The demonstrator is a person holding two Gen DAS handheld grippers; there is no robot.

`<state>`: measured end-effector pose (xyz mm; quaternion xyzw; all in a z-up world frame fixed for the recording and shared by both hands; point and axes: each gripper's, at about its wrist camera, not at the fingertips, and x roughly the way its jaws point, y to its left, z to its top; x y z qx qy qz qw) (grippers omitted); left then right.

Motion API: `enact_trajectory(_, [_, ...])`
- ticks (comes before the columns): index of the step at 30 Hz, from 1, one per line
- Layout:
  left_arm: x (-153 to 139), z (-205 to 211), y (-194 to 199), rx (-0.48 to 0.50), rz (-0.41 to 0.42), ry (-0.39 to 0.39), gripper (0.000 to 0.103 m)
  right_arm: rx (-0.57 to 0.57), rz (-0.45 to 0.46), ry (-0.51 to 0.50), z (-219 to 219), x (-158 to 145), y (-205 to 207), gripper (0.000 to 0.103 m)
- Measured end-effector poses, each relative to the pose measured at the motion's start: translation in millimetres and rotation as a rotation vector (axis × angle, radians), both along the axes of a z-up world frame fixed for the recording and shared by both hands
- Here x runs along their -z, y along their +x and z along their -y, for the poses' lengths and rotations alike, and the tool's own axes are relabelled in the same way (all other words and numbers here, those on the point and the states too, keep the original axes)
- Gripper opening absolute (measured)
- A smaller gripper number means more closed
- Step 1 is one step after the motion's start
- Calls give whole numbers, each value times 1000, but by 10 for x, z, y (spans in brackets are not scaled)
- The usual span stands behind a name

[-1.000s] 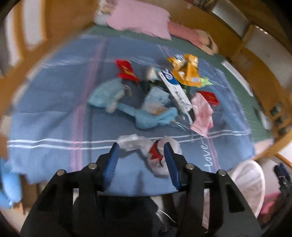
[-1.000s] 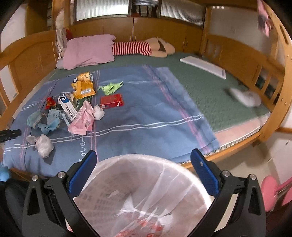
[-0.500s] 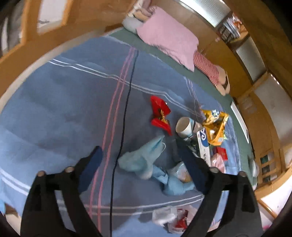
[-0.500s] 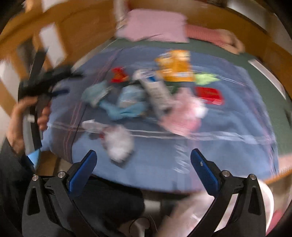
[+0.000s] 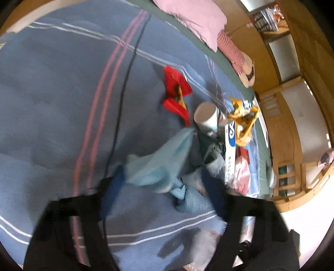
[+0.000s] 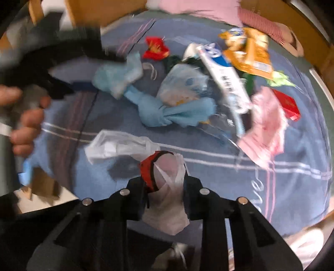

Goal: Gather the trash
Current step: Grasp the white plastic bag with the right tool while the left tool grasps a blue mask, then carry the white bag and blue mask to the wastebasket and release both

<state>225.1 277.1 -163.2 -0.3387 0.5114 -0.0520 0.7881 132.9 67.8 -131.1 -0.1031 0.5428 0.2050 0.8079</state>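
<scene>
Trash lies scattered on a blue blanket (image 5: 52,93). My left gripper (image 5: 165,187) is open, its jaws on either side of a crumpled light blue cloth (image 5: 160,162). My right gripper (image 6: 163,187) is shut on a white plastic bag (image 6: 167,200) with a red item inside. In the right wrist view I see the blue cloth (image 6: 125,77), a red wrapper (image 6: 155,49), a toothpaste box (image 6: 223,75), an orange snack bag (image 6: 250,54), a pink bag (image 6: 265,125) and a red box (image 6: 288,104). A paper cup (image 5: 205,117) lies beyond the cloth.
A pink pillow (image 5: 198,16) and a striped soft toy (image 5: 231,52) lie at the bed's head. A wooden bed frame (image 5: 292,177) runs along the far side. The left hand (image 6: 25,116) holding its gripper shows at the left.
My right gripper swung from the bin to the bed and closed on the white bag. My left gripper moved forward from that bag to the blue cloth, staying open.
</scene>
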Motion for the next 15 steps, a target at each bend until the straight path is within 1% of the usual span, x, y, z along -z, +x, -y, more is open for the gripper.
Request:
enact_trajectory(1, [24, 27, 5, 11, -11, 9, 30, 13, 3, 22, 98, -72, -55, 29])
enact_trajectory(2, [37, 60, 7, 17, -23, 35, 26, 23, 6, 35, 163, -121, -96, 29])
enact_trajectory(4, [3, 61, -40, 9, -9, 69, 18, 39, 19, 55, 304, -217, -214, 29])
enact_trajectory(6, [-49, 39, -81, -10, 13, 86, 14, 48, 37, 63, 405, -290, -291, 29])
enact_trajectory(8, [-116, 4, -151, -33, 36, 119, 11, 52, 54, 62, 463, -307, -340, 29])
enact_trajectory(10, [-185, -37, -230, -58, 58, 143, 10, 70, 54, 60, 509, -282, -346, 29])
enact_trajectory(13, [-349, -114, -401, -102, 99, 184, 9, 119, 42, 84, 620, -245, -297, 29])
enact_trajectory(14, [-434, -131, -473, -121, 127, 196, 9, 133, 46, 92, 651, -259, -291, 29])
enact_trajectory(15, [-497, -189, -545, -132, 152, 191, 9, 146, 54, 97, 673, -274, -284, 29])
